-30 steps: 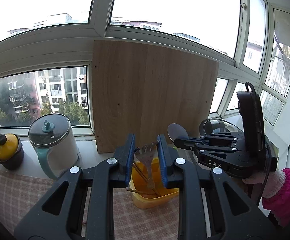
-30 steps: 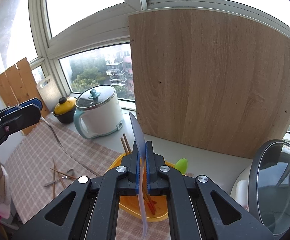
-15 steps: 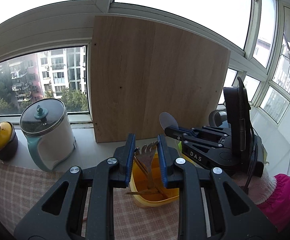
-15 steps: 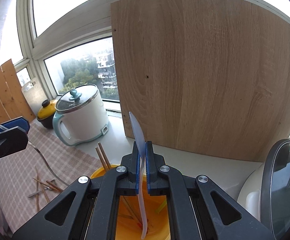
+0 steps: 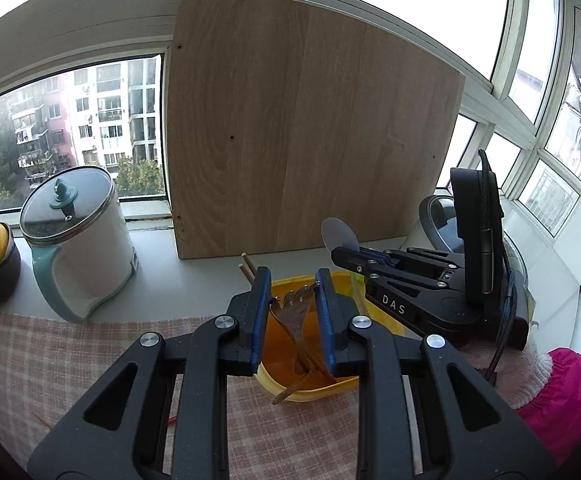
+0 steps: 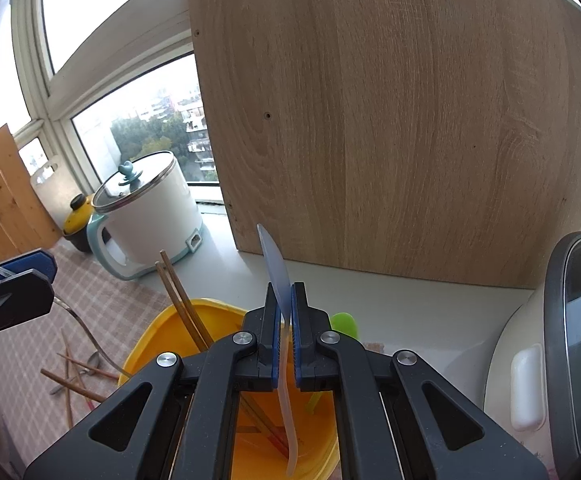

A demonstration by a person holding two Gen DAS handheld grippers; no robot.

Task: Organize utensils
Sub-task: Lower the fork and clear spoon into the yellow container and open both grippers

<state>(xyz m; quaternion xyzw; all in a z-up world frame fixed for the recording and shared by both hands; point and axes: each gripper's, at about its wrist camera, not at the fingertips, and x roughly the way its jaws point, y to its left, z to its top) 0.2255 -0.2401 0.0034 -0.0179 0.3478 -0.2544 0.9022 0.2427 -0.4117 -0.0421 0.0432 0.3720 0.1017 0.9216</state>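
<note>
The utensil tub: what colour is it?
The tub is yellow, clearest in the right wrist view.

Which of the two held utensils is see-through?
The spoon clamped in the right gripper is translucent; the fork in the left gripper is metal.

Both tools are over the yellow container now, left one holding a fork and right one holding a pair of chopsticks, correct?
Not quite. The right tool is shut on a translucent white spoon, not chopsticks; the right wrist view shows it. The chopsticks already stand in the yellow container. The rest holds: the left tool grips the fork over it.
</note>
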